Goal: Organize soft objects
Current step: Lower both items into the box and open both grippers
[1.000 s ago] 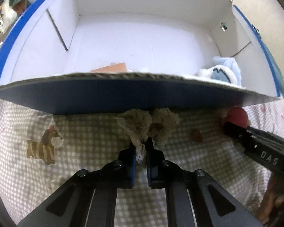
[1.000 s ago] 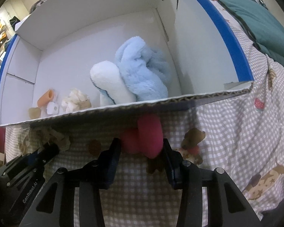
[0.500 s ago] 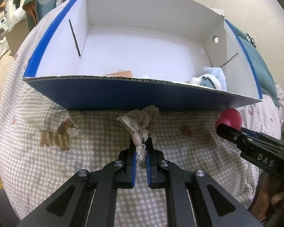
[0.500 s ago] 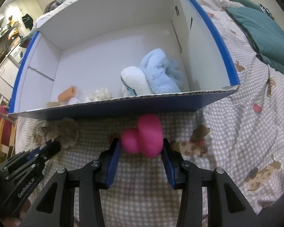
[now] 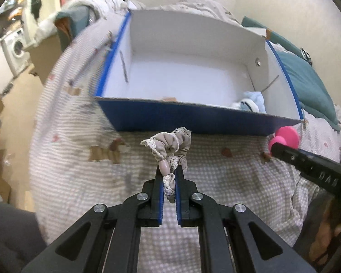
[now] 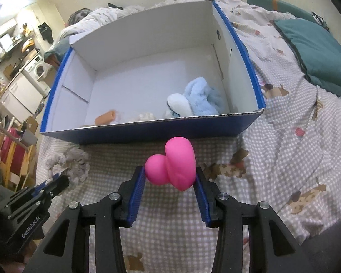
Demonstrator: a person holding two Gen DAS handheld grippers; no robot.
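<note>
My left gripper (image 5: 169,173) is shut on a beige lace scrunchie (image 5: 170,144) and holds it above the checked bedspread, in front of the blue box's (image 5: 193,119) near wall. My right gripper (image 6: 170,177) is shut on a pink soft toy (image 6: 172,165), also held in front of that box (image 6: 147,129). The toy shows at the right of the left wrist view (image 5: 285,137). The scrunchie shows at the left of the right wrist view (image 6: 70,161). Inside the box lie a light-blue plush (image 6: 200,99), a white plush (image 6: 177,107) and an orange roll (image 6: 105,117).
The box stands on a bed with a checked, dog-print cover (image 6: 284,141). A teal pillow (image 6: 313,52) lies to the right. A washing machine (image 5: 17,47) and furniture stand off the bed's left side.
Both grippers have pulled back and risen from the box's near wall, each still holding its object. The whole box and more of the room now show.
</note>
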